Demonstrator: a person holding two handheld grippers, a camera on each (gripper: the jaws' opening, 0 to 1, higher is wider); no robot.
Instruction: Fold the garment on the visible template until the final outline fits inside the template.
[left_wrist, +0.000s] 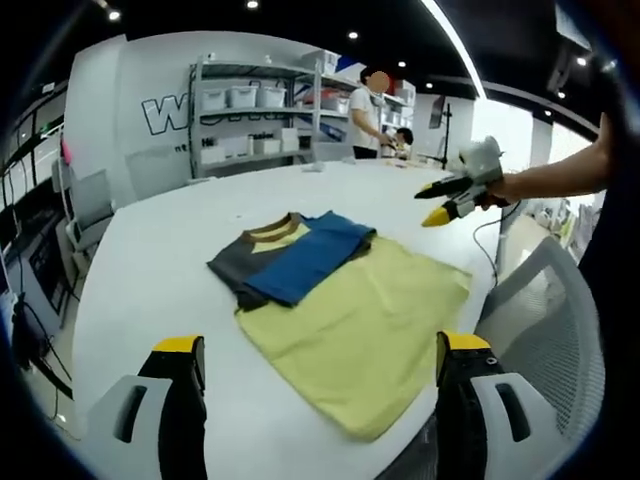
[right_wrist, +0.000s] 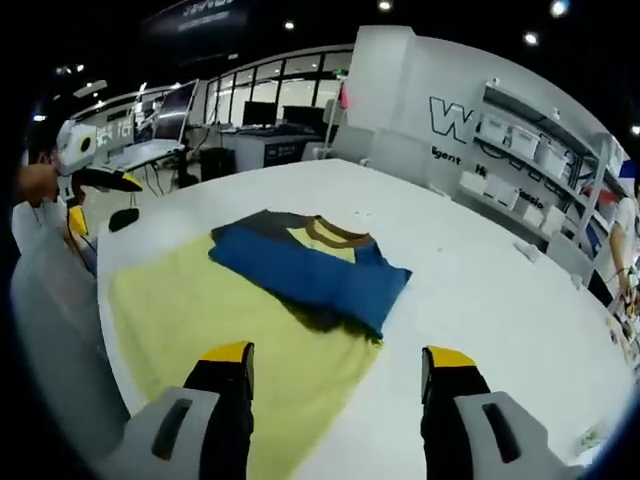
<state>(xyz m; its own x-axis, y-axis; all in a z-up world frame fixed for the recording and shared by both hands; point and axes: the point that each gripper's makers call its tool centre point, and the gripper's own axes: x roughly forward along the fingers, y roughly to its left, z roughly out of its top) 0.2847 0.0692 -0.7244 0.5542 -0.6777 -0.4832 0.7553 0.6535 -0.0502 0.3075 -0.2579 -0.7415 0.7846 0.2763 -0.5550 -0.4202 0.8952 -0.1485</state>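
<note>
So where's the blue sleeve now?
In both views the blue sleeve lies folded across the yellow shirt's collar end, on the white table.

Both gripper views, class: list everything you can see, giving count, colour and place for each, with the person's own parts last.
Garment: one, yellow body with blue and dark grey sleeves folded in, lying flat on the table.
Table: one, white, under the garment.
Shelving: one grey rack holding white bins, against the far wall.
Chair: one, grey mesh, at the table edge.
Left gripper: black jaws, yellow tips, apart, above the near table edge.
Right gripper: same colours, jaws apart, above the garment.
</note>
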